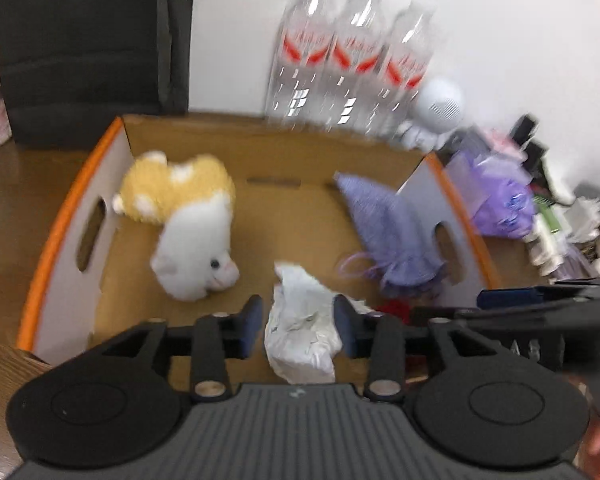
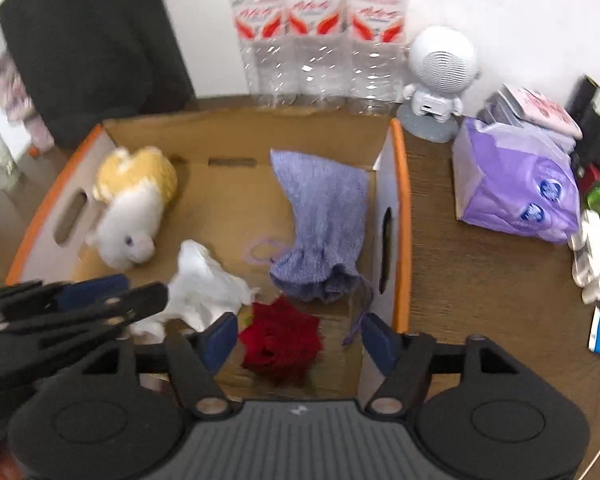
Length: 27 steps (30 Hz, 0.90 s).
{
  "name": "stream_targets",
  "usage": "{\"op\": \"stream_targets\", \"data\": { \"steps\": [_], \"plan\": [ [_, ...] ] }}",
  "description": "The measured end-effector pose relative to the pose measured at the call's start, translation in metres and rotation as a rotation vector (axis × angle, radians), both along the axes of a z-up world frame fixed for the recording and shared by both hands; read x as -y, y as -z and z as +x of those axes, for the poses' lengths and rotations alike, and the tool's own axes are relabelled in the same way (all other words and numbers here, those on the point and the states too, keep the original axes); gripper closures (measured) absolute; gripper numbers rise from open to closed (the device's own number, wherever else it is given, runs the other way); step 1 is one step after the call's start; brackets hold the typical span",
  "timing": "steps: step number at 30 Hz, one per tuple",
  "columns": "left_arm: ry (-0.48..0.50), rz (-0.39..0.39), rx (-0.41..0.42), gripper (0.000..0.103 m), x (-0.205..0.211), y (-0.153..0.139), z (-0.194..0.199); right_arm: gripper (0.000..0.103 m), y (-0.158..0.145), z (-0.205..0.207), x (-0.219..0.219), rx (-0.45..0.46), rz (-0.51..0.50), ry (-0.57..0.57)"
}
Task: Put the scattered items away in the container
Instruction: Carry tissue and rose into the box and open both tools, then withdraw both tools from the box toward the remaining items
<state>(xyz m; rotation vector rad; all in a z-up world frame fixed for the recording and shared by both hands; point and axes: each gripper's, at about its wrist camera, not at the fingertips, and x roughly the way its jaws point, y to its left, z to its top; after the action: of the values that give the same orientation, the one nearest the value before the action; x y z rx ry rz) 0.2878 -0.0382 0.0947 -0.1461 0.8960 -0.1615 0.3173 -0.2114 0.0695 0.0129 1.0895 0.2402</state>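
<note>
Hovered over the box (image 2: 402,184) with both grippers parted, left gripper (image 1: 299,322) astride loose tissue (image 1: 300,332), right gripper (image 2: 298,338) astride rose (image 2: 282,340), beside plush (image 2: 134,204) and pouch (image 2: 324,220) inside.

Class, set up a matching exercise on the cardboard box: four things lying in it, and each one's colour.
Things:
1. plush toy
2. drawstring pouch
3. crumpled tissue
4. fabric flower

Colours:
A. dark red
B. yellow and white
C. plain white
D. lilac

Pairs: 1-B, 2-D, 3-C, 4-A
</note>
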Motion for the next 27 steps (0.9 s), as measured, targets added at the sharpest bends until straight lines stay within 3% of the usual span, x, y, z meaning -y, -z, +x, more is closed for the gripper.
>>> {"op": "stream_targets", "data": {
  "steps": [6, 8, 11, 16, 27],
  "plan": [
    [0.039, 0.121, -0.030, 0.007, 0.001, -0.062, -0.018, 0.026, -0.050, -0.014, 0.007, 0.002, 0.047, 0.038],
    [0.014, 0.149, -0.047, 0.000, -0.002, -0.079, -0.025, 0.024, -0.068, -0.023, 0.005, 0.010, 0.041, 0.051],
    [0.013, 0.170, -0.043, 0.000, -0.006, -0.100, -0.040, 0.017, -0.091, -0.040, 0.002, 0.030, 0.033, 0.053],
    [-0.010, 0.178, 0.005, 0.000, -0.013, -0.118, -0.069, 0.016, -0.115, -0.067, -0.004, 0.070, 0.031, 0.038],
    [-0.036, 0.197, 0.021, 0.000, -0.026, -0.133, -0.106, 0.016, -0.134, -0.108, -0.015, 0.106, 0.045, 0.021]
  ]
}}
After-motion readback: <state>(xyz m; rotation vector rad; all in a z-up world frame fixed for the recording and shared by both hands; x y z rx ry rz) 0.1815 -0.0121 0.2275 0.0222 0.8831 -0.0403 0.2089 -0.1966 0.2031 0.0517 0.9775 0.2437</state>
